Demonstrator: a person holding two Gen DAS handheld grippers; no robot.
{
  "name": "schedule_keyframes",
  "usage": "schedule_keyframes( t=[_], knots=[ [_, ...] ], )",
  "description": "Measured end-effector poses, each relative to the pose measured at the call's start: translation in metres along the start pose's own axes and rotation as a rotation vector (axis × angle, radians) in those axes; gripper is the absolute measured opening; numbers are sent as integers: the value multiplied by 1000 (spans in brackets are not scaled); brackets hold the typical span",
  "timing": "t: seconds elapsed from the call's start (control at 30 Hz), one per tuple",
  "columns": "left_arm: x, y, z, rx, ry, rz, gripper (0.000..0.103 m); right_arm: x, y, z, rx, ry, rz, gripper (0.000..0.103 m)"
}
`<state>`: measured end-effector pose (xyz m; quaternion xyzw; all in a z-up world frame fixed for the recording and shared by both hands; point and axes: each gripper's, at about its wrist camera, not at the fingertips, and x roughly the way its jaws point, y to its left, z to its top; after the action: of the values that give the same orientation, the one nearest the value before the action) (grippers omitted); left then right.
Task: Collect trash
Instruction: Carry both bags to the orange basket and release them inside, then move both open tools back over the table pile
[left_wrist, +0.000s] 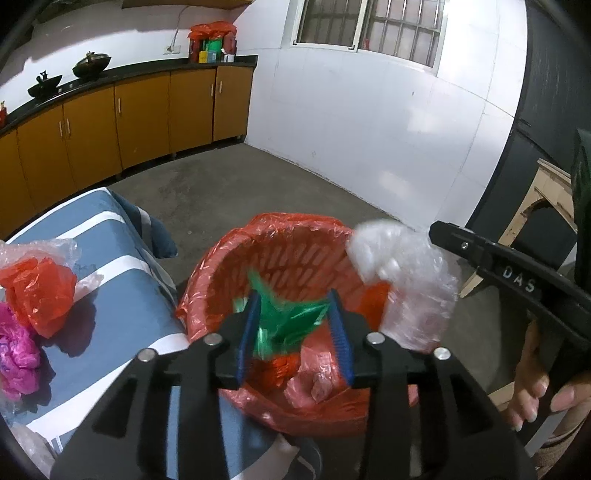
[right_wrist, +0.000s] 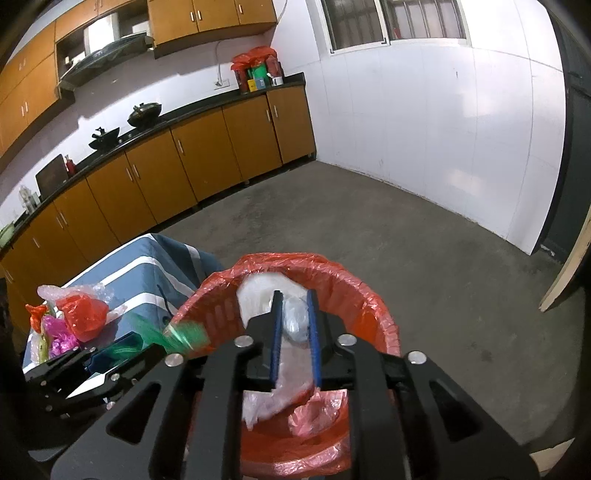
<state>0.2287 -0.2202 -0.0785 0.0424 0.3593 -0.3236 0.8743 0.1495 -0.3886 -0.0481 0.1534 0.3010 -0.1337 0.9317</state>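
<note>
Both grippers hang over the red-lined bin (left_wrist: 280, 266) so scraps fall inside: left gripper (left_wrist: 295, 332) jaws parted around a green wrapper (left_wrist: 284, 317), right gripper (right_wrist: 294, 332) jaws closed on clear plastic (right_wrist: 295, 321). More trash (left_wrist: 37, 291) waits on the worktop (left_wrist: 122, 295) beside the bin

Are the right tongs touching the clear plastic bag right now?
Touching. The right wrist view shows the right tongs with both blue pads pressed against the crumpled clear plastic bag, above the red-lined bin.

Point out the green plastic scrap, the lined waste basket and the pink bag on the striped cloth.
green plastic scrap (left_wrist: 286, 317), left wrist view, on its crumpled middle.
lined waste basket (right_wrist: 373, 295), right wrist view, on its right rim.
pink bag (left_wrist: 16, 354), left wrist view, on its bunched middle.
</note>
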Motion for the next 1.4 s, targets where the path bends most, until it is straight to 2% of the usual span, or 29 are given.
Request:
schedule_keyframes(
  t=[0.07,0.27,0.37,0.43,0.47,0.57,0.7,0.9,1.07,1.3,1.4],
  knots=[
    [1,5,-2,-14,6,2,44,0,-1,-1,2,1,-1,24],
    [-1,12,-4,-42,9,3,47,-2,-1,-2,1,4,-14,24],
    [-5,14,-5,-44,2,20,49,-4,2,-1,-11,-2,-21,24],
    [-11,16,-5,-42,-14,50,53,-6,4,-2,-23,-9,-28,24],
    [-16,18,-7,-40,-30,80,58,-6,6,-2,-30,-12,-32,25],
    [-26,24,-9,-36,-51,148,67,-9,13,-3,-43,-34,-45,41],
    [-43,39,-15,-36,-66,251,70,-12,25,-6,-68,-53,-43,50],
    [-83,75,-32,-87,-103,388,74,-14,49,-11,-126,-57,-10,53],
    [-120,114,-50,-165,-130,507,76,-14,81,-20,-183,-40,51,53],
    [-180,181,-92,-316,-154,695,79,-15,146,-39,-288,-24,170,60],
    [-207,210,-112,-394,-164,767,79,-15,182,-50,-333,-4,252,61]
  ],
)
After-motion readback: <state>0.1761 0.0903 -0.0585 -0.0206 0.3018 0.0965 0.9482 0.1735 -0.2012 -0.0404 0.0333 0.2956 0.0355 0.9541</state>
